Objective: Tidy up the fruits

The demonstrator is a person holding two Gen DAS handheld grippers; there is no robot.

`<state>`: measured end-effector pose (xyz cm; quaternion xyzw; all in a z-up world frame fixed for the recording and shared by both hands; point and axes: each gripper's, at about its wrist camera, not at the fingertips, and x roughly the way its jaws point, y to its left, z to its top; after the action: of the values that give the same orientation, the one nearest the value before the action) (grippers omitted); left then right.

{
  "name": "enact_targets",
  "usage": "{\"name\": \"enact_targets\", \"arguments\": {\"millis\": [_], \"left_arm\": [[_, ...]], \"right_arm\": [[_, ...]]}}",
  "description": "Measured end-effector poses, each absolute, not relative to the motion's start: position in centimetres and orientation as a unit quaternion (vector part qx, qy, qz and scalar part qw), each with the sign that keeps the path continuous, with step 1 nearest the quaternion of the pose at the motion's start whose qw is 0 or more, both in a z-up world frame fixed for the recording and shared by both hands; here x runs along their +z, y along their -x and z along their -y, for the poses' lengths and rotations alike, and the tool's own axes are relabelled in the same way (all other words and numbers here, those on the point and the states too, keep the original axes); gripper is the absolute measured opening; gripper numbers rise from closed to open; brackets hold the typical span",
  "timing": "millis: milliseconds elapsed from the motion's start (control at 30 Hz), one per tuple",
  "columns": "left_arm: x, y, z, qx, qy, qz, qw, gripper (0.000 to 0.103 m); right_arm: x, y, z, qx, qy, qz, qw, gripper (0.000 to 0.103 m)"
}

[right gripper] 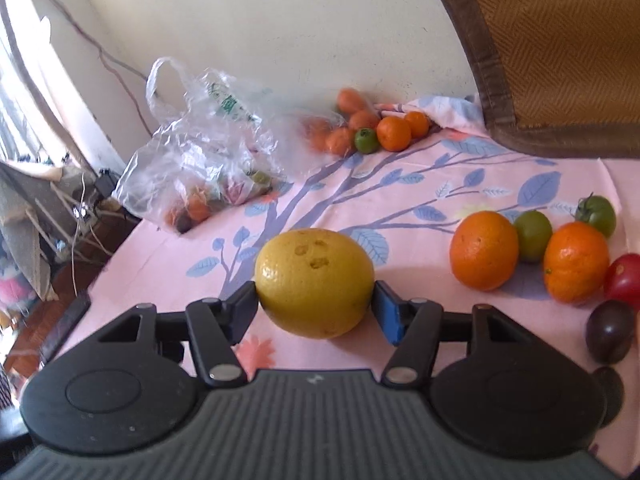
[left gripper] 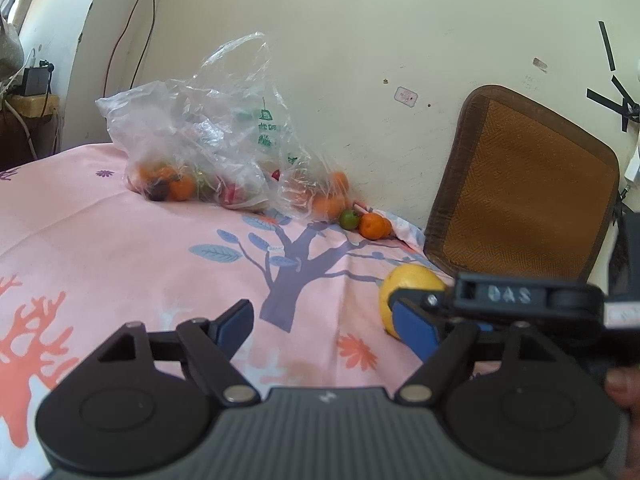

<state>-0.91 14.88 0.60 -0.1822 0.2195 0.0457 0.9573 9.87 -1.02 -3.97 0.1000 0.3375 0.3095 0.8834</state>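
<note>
Right tongs [right gripper: 316, 304] clamp the yellow citrus [right gripper: 315, 282] off the sheet; left tongs [left gripper: 324, 320] gape empty. Next, probably carry it to the sorted fruit group [right gripper: 532, 252].

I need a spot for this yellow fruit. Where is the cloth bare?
Bare cloth lies between the plastic bag and the near fruit group, ahead of the yellow fruit in the right gripper. Crowded: the far pile by the wall, and the right edge.

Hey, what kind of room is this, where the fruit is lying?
Probably a bedroom at home: the fruit lies on a pink tree-print bedsheet, a woven mat leans on the marked wall, beside a plastic grocery bag.
</note>
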Motion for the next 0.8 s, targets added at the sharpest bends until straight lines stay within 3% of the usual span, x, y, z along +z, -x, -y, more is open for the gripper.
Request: {"name": "enact_targets", "arguments": {"millis": [367,800], "left_arm": [[0.5,0.9,-14.9,0.047,0.184,-0.224,0.956,0.084],[0.5,0.8,-14.8,0.039,0.176,-0.223,0.958,0.087]], "right_arm": [[-4.8,-1.3,4.0,0.326,0.059,-0.249,0.91,0.064],[-4.9,-1.8,3.9,0.328,0.055,-0.252,0.909,0.065]]}}
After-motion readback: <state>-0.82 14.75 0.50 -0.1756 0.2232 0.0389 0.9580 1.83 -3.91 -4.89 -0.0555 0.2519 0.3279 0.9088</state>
